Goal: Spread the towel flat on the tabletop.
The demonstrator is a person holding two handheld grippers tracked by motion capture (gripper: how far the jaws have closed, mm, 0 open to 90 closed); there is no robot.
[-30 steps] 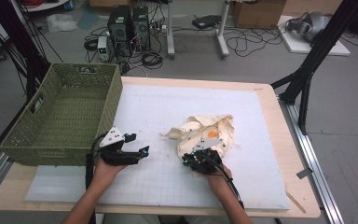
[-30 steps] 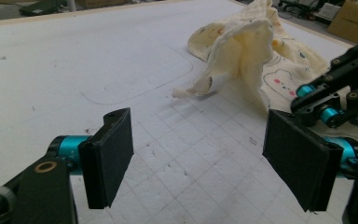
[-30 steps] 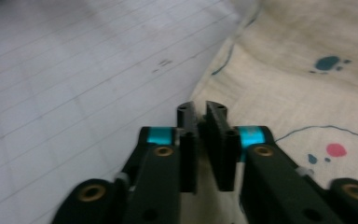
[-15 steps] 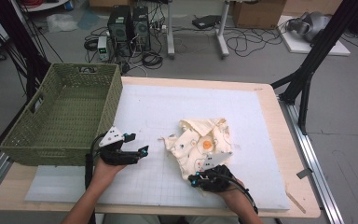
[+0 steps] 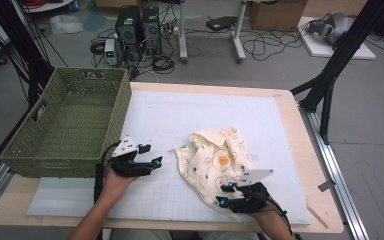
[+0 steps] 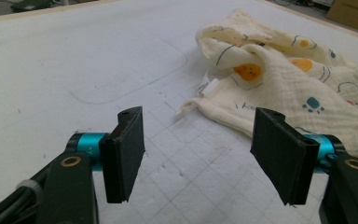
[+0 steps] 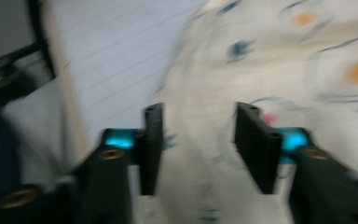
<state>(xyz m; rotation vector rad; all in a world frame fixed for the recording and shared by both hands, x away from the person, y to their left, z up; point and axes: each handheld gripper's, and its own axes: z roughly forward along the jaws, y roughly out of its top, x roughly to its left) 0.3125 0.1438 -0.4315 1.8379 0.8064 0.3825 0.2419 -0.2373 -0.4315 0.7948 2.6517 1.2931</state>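
Cream cloth [image 5: 215, 162] now spreads nearer; right tool [image 5: 223, 195] has just opened, gripping nothing.

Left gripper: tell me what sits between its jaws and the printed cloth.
Nothing visible does. The left gripper stands open over bare white mat, and the printed cloth lies just ahead of it to the right with only gridded mat between them.

Each hand-held gripper [image 5: 149, 155] is black, with flat rectangular pads [image 6: 126, 154], teal collars, brass screws and a grey three-cornered plate.
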